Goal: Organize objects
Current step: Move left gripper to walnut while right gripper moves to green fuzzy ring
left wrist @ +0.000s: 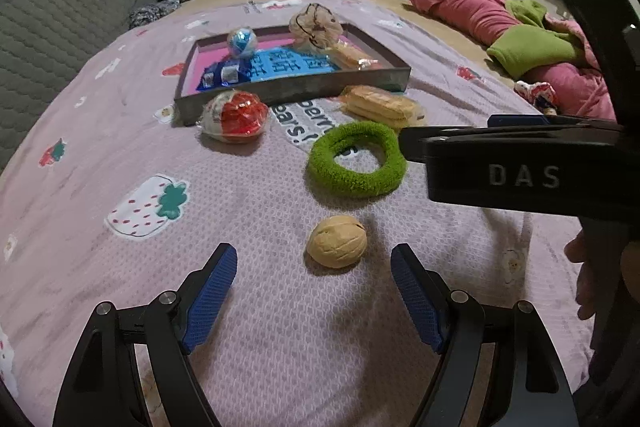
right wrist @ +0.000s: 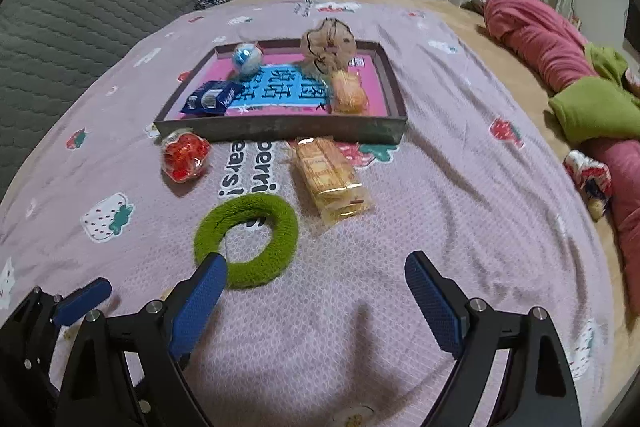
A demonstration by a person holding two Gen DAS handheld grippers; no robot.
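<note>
the walnut (left wrist: 337, 241), a pale tan shell with ridged seams, lies on the pink strawberry-print bedspread (left wrist: 120, 155) just ahead of the left gripper (left wrist: 314, 259), between the lines of its wide-spread blue fingers, which hold nothing. only the left wrist view shows the walnut clearly; in the right wrist view it is hidden behind the left tool at the lower left. the right wrist view shows the right gripper (right wrist: 316, 267) with jaws wide apart and empty, its left fingertip overlapping the near edge of the fuzzy green ring (right wrist: 246, 239). it also gives the fuller look into the shallow tray (right wrist: 280, 129): a blue wrapped snack (right wrist: 211, 98), a blue-and-white ball (right wrist: 247, 57), a beige mesh pouch (right wrist: 329, 46) and a wrapped biscuit (right wrist: 349, 91) on a pink and blue lining. in front of the tray, on the spread, rest a red wrapped sweet (right wrist: 185, 155) and a long biscuit pack (right wrist: 330, 179), the ring near both.
</note>
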